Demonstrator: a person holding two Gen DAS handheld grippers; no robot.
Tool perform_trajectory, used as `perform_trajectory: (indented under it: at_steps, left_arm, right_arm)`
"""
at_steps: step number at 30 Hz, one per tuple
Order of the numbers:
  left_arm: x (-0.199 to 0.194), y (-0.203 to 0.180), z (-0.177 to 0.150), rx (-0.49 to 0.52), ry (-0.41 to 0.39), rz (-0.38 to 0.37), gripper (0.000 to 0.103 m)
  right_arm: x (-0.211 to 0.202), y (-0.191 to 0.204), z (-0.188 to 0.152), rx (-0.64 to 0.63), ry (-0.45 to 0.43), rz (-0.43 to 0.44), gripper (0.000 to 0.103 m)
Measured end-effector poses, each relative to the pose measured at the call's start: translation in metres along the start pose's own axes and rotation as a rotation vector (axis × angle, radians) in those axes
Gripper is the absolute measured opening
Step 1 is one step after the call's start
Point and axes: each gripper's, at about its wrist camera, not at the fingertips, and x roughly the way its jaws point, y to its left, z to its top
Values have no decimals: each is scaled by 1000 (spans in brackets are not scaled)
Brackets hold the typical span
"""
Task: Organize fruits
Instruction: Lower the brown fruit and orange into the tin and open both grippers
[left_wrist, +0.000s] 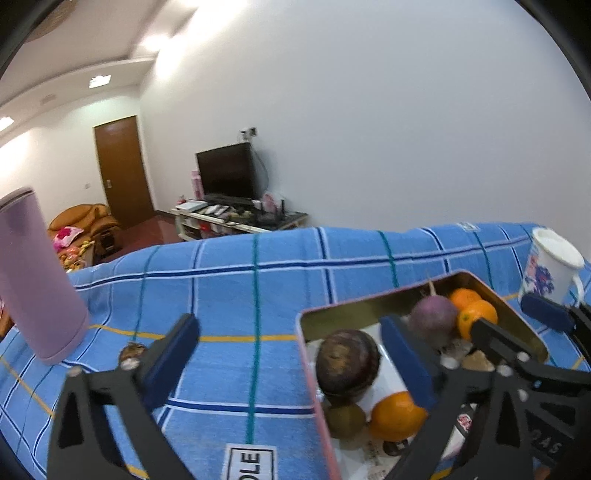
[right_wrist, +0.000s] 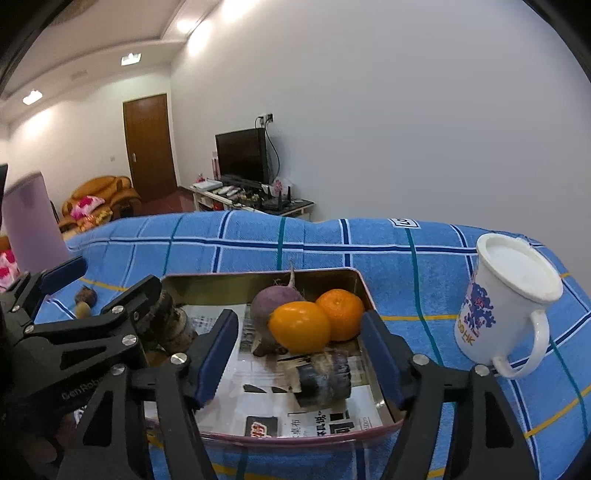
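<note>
Both our left gripper (left_wrist: 291, 354) and right gripper (right_wrist: 299, 356) gape empty above the nearly filled shallow metal tin (right_wrist: 364, 288); small brown fruits (right_wrist: 85, 300) remain on the blue checked cloth (left_wrist: 229, 280).

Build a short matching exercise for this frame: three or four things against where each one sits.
Things:
1. oranges
2. white mug
3. purple cylinder
4. small dark fruit

Places:
A. on the cloth, right of the tin
B. inside the tin tray
C. far left, upright
D. on the cloth, left of the tin

Pairs: 1-B, 2-A, 3-C, 4-D
</note>
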Motion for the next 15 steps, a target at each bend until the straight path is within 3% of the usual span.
perform_trajectory:
  at_steps: [5, 9, 15]
  left_arm:
    - [-7, 9, 2, -27, -22, -21, 103]
    - [-11, 9, 0, -10, -47, -16, 103]
    - [-15, 11, -3, -33, -67, -16, 103]
  right_arm:
    - [-17, -2, 1, 30, -91, 9, 77]
    - [-35, -4, -1, 52, -204, -40, 89]
    - [-40, -9, 0, 103, -242, -74, 91]
